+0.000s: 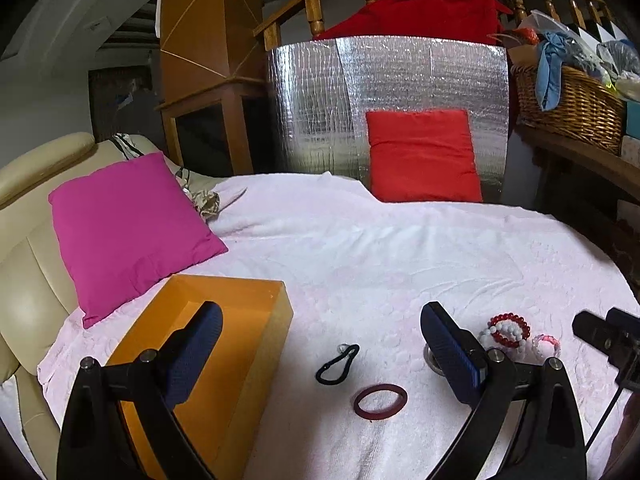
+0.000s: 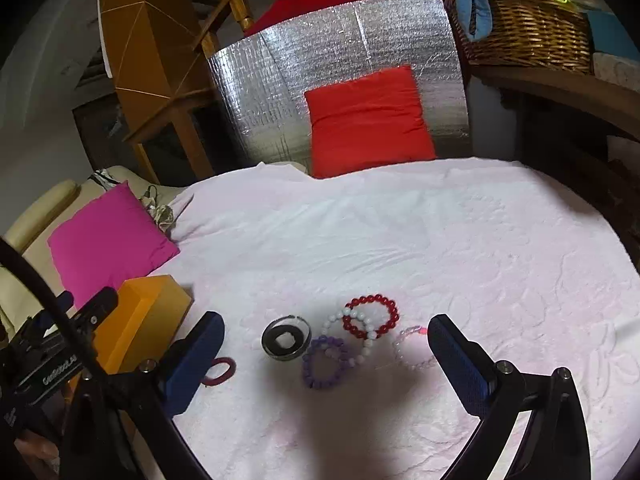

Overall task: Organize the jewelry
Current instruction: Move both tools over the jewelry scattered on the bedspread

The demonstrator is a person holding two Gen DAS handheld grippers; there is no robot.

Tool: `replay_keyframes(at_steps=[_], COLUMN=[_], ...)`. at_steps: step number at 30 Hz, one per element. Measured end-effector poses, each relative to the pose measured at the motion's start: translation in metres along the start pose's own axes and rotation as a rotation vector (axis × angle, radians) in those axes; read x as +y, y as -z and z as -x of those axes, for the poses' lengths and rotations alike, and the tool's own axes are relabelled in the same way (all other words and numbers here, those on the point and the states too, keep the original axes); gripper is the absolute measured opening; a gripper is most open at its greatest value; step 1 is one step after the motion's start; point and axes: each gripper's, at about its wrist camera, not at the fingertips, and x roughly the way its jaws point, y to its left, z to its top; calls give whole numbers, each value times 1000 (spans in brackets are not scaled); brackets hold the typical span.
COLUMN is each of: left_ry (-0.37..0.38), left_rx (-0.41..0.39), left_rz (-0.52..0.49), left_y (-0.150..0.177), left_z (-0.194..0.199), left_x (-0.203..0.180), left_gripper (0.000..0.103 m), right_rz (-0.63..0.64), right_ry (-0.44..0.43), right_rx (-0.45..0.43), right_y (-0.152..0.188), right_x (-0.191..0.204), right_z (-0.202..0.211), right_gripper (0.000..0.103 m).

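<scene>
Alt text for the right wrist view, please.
Open right gripper hovers over beaded bracelets on a white towel: red, white, purple, pale pink, beside a round black dish; orange box at left.

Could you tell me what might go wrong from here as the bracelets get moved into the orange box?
1. The red bead bracelet, white bead bracelet and purple bead bracelet overlap, so lifting one may drag another.
2. The pale pink bracelet blends into the white towel and could be missed.
3. The left gripper, jaws open, hangs partly over the orange box; a low move might nudge it.
</scene>
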Motion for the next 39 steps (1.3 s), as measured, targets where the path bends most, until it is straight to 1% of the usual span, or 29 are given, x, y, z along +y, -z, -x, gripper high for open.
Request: replay_keyframes(at_steps=[5, 8, 13, 16, 18, 20, 24, 26, 28, 32, 35, 39], left_ry=[1, 10, 10, 3, -1, -6, -12, -11, -12, 3, 6, 41], left_rx=[5, 5, 21, 29, 35, 42, 60, 69, 81, 135, 217, 296], left_rz=[-4, -12, -38, -41, -42, -47, -54, -53, -54, -59, -64, -54], left_y=[-1, -1, 1, 2, 2, 4, 6, 7, 8, 13, 19, 25], left_z=[-4, -6, -12, -16, -18, -21, -28, -31, -36, -51, -70, -90], left_x=[-7, -13, -22, -23, -23, -23, -24, -23, -23, -21, -19, -18], left_gripper=[99, 99, 99, 99, 99, 99, 99, 99, 99, 99, 99, 99], right_rz=[-14, -15, -9, -14, -33, -48, -63, -76, -98, -124, -155, -197], right_ry=[-18, -18, -12, 0, 0, -2, -9, -15, -27, -9, 4, 13], right_rx=[37, 32, 73, 108, 128, 148, 192, 220, 250, 284, 314, 328], right_y=[4, 5, 9, 12, 13, 14, 18, 20, 22, 27, 28, 27], right_x=[-2, -2, -2, -6, -9, -12, -14, -16, -19, -26, -33, -39], right_z=[-5, -2, -11, -20, -26, -32, -47, -56, -65, -79, -89, -99], right_gripper=[102, 102, 101, 94, 92, 85, 74, 63, 58, 58, 55, 55])
